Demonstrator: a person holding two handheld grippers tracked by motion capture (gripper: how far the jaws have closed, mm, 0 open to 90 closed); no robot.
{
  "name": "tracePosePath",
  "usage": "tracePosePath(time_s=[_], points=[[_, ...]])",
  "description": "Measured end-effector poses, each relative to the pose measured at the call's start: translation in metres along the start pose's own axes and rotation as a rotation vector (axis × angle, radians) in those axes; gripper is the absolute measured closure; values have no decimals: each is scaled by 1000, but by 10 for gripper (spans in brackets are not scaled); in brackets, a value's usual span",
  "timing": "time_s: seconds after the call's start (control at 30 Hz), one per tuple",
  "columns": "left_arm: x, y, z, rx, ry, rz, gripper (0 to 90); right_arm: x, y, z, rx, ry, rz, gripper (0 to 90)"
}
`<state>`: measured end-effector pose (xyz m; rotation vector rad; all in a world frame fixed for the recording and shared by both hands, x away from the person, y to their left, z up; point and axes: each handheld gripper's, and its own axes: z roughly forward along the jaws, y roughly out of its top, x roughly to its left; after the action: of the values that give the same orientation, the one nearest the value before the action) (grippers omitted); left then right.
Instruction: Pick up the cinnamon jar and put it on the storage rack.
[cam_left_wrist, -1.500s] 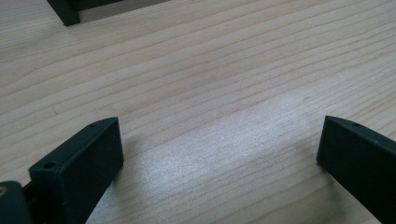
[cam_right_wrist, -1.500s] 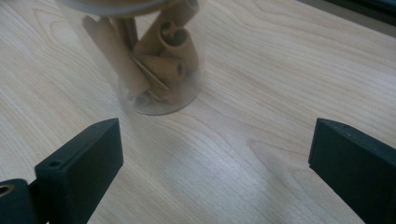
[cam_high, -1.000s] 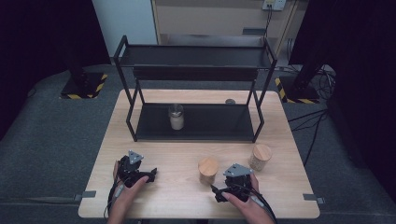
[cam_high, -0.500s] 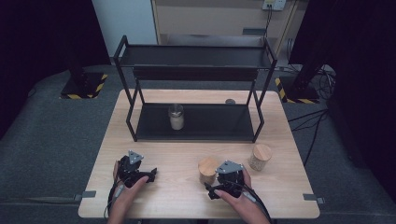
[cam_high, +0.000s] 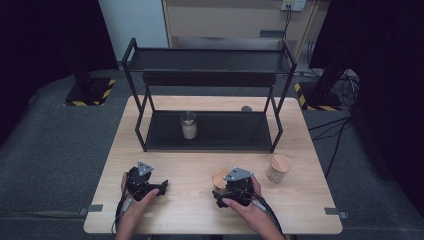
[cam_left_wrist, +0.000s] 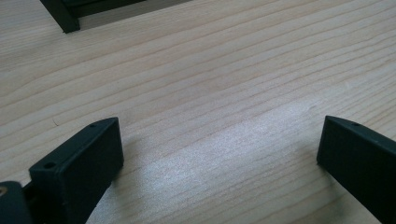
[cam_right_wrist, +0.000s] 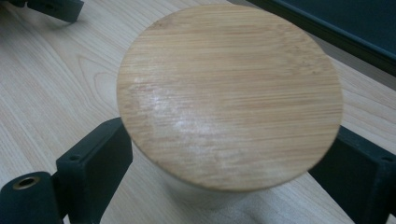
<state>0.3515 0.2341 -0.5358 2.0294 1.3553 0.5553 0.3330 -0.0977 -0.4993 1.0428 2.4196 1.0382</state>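
Jar with round bamboo lid (cam_right_wrist: 229, 93) stands near front edge of table (cam_high: 200, 220), at 5 o'clock from shelf rack (cam_high: 210, 80). Lid flat, pale, fine-grained; body below frosted, cylindrical. Right gripper (cam_right_wrist: 224, 168) straddles body under lid, jaws just closing in, pads at or nearly on sides; likely grasp for lifting. Left gripper (cam_left_wrist: 219, 149) at 9 o'clock from it, jaws wide apart over bare wood, holding nothing. Second lidded jar (cam_high: 278, 168) at 3 o'clock. Third jar (cam_high: 188, 125) on rack's lower shelf.
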Motion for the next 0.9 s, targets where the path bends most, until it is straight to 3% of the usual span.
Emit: tracePosePath(time_s=[0.27,0.43,0.67,0.9], points=[[0,0,0,0,1,-1,0,0,1,7,0,-7,5,165],[0,0,0,0,2,-2,0,1,1,9,7,-4,0,249],[0,0,0,-1,2,-2,0,1,3,5,12,-16,15,251],[0,0,0,-1,3,-2,0,-1,22,-5,-3,-39,-3,250]])
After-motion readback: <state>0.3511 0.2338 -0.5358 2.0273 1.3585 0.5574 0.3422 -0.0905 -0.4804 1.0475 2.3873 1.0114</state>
